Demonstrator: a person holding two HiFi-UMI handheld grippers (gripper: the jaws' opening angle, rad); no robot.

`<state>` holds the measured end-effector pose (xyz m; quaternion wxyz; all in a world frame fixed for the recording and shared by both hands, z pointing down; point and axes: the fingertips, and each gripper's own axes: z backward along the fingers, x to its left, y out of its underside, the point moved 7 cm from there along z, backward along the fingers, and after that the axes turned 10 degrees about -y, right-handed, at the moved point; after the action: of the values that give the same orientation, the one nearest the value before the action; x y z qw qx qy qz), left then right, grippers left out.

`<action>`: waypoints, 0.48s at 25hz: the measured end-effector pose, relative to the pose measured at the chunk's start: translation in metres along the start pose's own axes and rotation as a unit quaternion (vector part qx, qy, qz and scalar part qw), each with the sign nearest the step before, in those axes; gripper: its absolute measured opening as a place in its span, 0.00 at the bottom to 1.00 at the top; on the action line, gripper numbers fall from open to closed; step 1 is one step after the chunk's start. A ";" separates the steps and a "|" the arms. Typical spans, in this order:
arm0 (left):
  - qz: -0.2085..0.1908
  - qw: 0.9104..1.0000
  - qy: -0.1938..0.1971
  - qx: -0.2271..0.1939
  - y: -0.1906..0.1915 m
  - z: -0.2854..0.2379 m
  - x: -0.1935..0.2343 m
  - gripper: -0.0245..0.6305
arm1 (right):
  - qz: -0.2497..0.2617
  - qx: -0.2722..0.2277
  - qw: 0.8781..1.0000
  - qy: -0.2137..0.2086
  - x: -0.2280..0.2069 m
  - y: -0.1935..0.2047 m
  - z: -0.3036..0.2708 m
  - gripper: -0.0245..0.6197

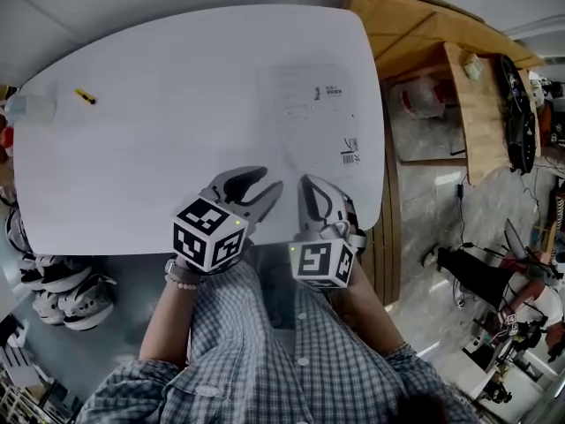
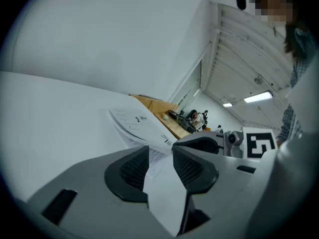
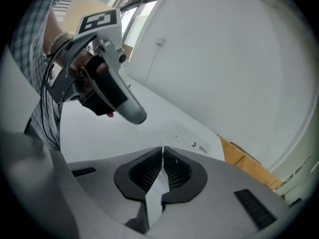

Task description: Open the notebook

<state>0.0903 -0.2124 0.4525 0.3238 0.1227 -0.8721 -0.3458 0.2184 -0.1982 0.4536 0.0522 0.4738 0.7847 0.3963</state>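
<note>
The white notebook (image 1: pixel 305 104) lies flat on the white table (image 1: pixel 159 148), with a barcode near its near right corner. My right gripper (image 1: pixel 311 186) is at the notebook's near edge, and its jaws (image 3: pixel 163 153) are shut on a raised white cover sheet (image 3: pixel 158 183). My left gripper (image 1: pixel 267 182) stands just left of it, open. In the left gripper view the same lifted sheet (image 2: pixel 164 188) passes through the gap of the left gripper (image 2: pixel 160 156) without the pads pressing on it. Printed pages (image 2: pixel 134 123) show beyond the jaws.
A small yellow item (image 1: pixel 85 96) and a clear object (image 1: pixel 26 106) lie at the table's far left. A wooden desk (image 1: pixel 459 87) stands right of the table. Shoes (image 1: pixel 71 294) sit on the floor at the left. The table's near edge is under my hands.
</note>
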 end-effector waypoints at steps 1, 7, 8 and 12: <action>-0.014 1.000 -0.007 0.009 0.003 -0.005 -0.001 0.24 | -0.005 -0.003 1.000 0.006 -0.002 -0.001 0.002 0.08; -0.284 0.948 -0.122 0.070 0.020 -0.041 -0.006 0.11 | -0.026 -0.018 0.999 0.036 -0.016 -0.004 0.011 0.08; -0.315 0.937 -0.131 0.068 0.021 -0.047 -0.009 0.06 | -0.029 -0.020 0.999 0.041 -0.018 -0.004 0.012 0.08; -0.351 0.927 -0.111 0.073 0.020 -0.076 -0.021 0.05 | -0.043 -0.027 0.997 0.058 -0.025 -0.003 0.018 0.08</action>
<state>0.1559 -0.2286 0.4977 0.0734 0.4051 -0.8262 -0.3845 0.2383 -0.2083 0.4319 0.0361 0.4141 0.7952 0.4414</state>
